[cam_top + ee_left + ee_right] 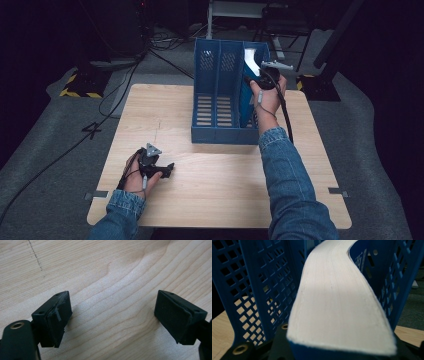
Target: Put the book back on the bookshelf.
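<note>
high view: the right hand-held gripper [257,75] is up at the right-hand slot of a blue file rack [220,107] that stands on the far half of the table [220,185], and it pinches a thick book [251,59] whose pale page edge sticks up out of that slot. the rack has three upright slots with slotted and perforated walls; the book sits in the rightmost one, leaning toward the far wall. right gripper view looks straight along the book's [337,307] white page block, which curves away between the rack's [254,290] blue lattice walls, with the blue cover showing under the near edge where the black jaws clamp it. the left hand-held gripper [167,170] rests low on the near left part of the table, well apart from the rack. left gripper view shows its pads [58,317] spread wide over bare wood grain [112,277], nothing between them.
</note>
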`<state>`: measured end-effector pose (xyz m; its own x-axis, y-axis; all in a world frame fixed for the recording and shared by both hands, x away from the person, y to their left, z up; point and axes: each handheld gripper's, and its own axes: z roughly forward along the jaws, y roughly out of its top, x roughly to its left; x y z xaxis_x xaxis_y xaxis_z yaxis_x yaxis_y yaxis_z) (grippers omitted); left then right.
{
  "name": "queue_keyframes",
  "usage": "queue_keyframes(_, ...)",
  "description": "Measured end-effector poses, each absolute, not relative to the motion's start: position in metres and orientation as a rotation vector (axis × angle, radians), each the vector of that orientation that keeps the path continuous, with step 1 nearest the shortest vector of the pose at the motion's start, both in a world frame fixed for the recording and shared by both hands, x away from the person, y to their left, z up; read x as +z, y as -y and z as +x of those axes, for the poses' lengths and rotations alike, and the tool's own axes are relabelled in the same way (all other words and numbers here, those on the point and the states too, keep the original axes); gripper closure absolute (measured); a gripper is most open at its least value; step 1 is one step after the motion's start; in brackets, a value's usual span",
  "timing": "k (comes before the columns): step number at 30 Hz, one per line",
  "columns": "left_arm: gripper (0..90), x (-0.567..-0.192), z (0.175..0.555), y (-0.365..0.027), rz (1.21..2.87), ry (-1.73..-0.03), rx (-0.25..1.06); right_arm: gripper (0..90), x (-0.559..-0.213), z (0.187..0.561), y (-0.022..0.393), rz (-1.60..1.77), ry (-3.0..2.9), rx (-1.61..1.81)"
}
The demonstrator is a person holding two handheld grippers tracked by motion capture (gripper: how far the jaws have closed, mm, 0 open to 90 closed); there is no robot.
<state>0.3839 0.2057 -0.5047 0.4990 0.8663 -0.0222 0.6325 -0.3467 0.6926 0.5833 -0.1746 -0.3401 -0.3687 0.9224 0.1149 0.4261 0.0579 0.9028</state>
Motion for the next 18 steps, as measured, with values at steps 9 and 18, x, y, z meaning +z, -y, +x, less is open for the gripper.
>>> queue_keyframes(9,14.9,-0.505,0.384,-0.206,2.097,-1.224,0.466,59.1,-0.344,0.570,0.172,1.293,-1.853,1.171)
queue_keyframes(18,15.0,-0.504,0.383,-0.206,2.101,-1.224,0.462,58.9,-0.344,0.567,0.166,1.291,-1.837,1.133)
